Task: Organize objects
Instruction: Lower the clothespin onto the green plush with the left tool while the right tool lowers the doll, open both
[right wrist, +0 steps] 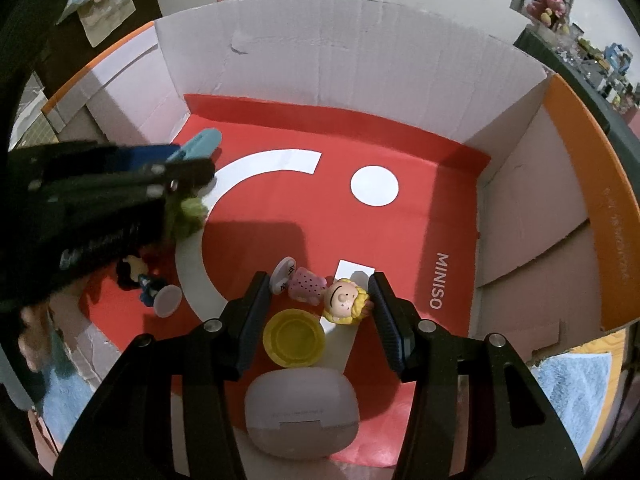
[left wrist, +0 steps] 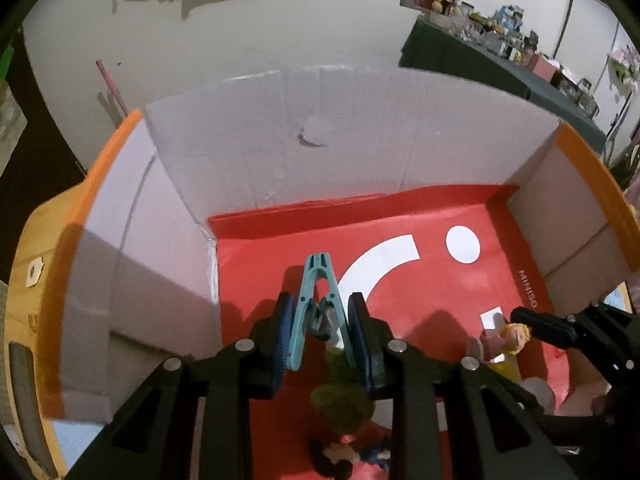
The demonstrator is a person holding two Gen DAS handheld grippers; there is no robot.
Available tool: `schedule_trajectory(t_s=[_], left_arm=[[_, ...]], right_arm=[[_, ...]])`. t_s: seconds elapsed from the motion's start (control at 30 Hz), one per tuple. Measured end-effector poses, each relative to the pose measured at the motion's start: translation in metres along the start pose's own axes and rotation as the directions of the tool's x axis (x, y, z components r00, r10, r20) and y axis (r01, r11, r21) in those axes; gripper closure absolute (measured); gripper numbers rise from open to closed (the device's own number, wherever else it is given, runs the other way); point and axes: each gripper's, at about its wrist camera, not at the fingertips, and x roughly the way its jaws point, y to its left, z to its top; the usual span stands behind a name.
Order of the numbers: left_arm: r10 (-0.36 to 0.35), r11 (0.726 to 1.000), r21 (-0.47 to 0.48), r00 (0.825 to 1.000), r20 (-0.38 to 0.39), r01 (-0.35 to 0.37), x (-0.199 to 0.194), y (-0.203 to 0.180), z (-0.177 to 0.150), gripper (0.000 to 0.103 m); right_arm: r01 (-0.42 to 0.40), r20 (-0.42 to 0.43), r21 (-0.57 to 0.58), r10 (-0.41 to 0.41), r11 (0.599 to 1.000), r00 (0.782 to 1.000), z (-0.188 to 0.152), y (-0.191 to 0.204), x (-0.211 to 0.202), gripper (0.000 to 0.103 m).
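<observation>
My left gripper point(left wrist: 322, 320) is shut on a teal clothespin point(left wrist: 316, 300) and holds it above the red floor of the cardboard box point(left wrist: 400, 216); the clothespin tip point(right wrist: 198, 144) shows in the right wrist view too. A green fuzzy toy point(left wrist: 340, 400) hangs below it. My right gripper point(right wrist: 320, 312) is open over a blonde figurine in a pink dress point(right wrist: 328, 294), lying on the box floor point(right wrist: 400, 232), with a yellow lid point(right wrist: 294, 338) and a white case point(right wrist: 302, 412) just in front. A dark-haired figurine point(right wrist: 146, 280) lies to the left.
The box has white inner walls point(right wrist: 340, 48) and orange outer edges point(right wrist: 600, 200). A blue cloth point(right wrist: 572, 392) lies outside at the right. A dark table with many toys point(left wrist: 500, 48) stands far back right.
</observation>
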Motion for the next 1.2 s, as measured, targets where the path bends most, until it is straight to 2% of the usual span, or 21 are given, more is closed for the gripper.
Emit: schedule_trajectory(t_s=[0.13, 0.33, 0.4, 0.47, 0.97, 1.1, 1.2], left_arm=[[-0.011, 1.000, 0.016, 1.000, 0.003, 0.011, -0.001, -0.006, -0.002, 0.074], [-0.080, 0.996, 0.027, 0.996, -0.044, 0.081, 0.000, -0.011, -0.013, 0.073], [-0.071, 0.997, 0.039, 0.996, -0.058, 0.073, 0.003, -0.013, -0.017, 0.073], [-0.058, 0.997, 0.049, 0.997, -0.042, 0.060, 0.002, -0.015, -0.017, 0.073], [-0.078, 0.997, 0.020, 0.997, -0.027, 0.079, -0.005, -0.009, -0.026, 0.073], [-0.069, 0.997, 0.024, 0.997, -0.015, 0.070, -0.008, -0.012, -0.027, 0.072], [-0.061, 0.998, 0.027, 0.998, -0.007, 0.062, -0.010, -0.013, -0.029, 0.072]], right_arm=[[-0.002, -0.009, -0.002, 0.002, 1.000, 1.000, -0.004, 0.003, -0.001, 0.055], [-0.006, -0.013, -0.001, 0.006, 1.000, 1.000, -0.008, -0.002, -0.015, 0.054], [-0.005, -0.014, -0.002, 0.005, 1.000, 1.000, -0.009, -0.002, -0.017, 0.054], [-0.006, -0.015, 0.000, 0.006, 1.000, 1.000, -0.010, -0.002, -0.018, 0.054], [-0.025, -0.005, 0.006, 0.025, 1.000, 1.000, -0.015, -0.004, -0.031, 0.053], [-0.023, 0.006, 0.007, 0.023, 1.000, 1.000, -0.008, 0.002, -0.028, 0.045], [-0.020, 0.010, 0.004, 0.020, 1.000, 1.000, -0.014, 0.007, -0.042, 0.044]])
